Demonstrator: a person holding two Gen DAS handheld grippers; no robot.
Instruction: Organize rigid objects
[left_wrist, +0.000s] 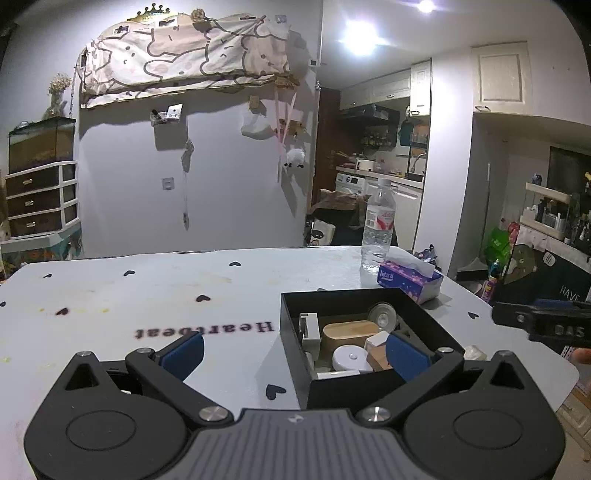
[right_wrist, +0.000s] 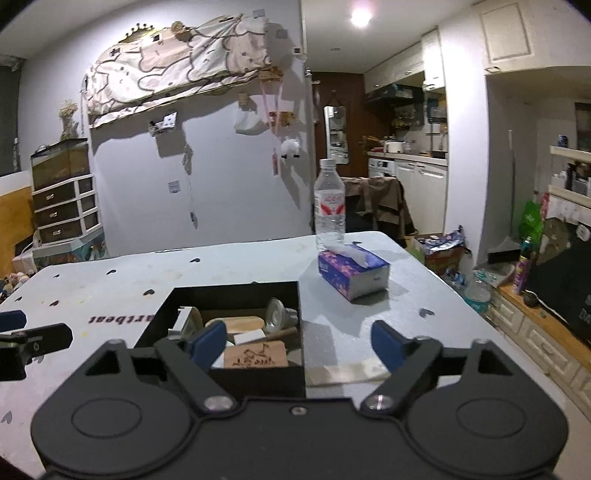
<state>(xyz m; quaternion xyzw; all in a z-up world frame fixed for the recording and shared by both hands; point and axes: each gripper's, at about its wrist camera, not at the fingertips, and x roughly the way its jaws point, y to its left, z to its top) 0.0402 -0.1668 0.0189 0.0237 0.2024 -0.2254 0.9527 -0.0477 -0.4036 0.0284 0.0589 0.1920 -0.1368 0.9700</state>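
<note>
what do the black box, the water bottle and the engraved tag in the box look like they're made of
Black box: thin, straight, matte walls, likely sheet metal or stiff plastic; can't tell which.
Water bottle: clear, glossy plastic, see-through with a printed label.
Engraved tag: light wood, matte tan face with dark burnt-looking markings.

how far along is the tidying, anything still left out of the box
Mostly done: the black box already holds a wooden block, a white round case, a bulb-shaped lamp and more. Nothing is in hand: the left gripper and right gripper are both open and empty. Possibly left: a flat pale strip beside the box. The bottle and tissue box stand apart.
</note>
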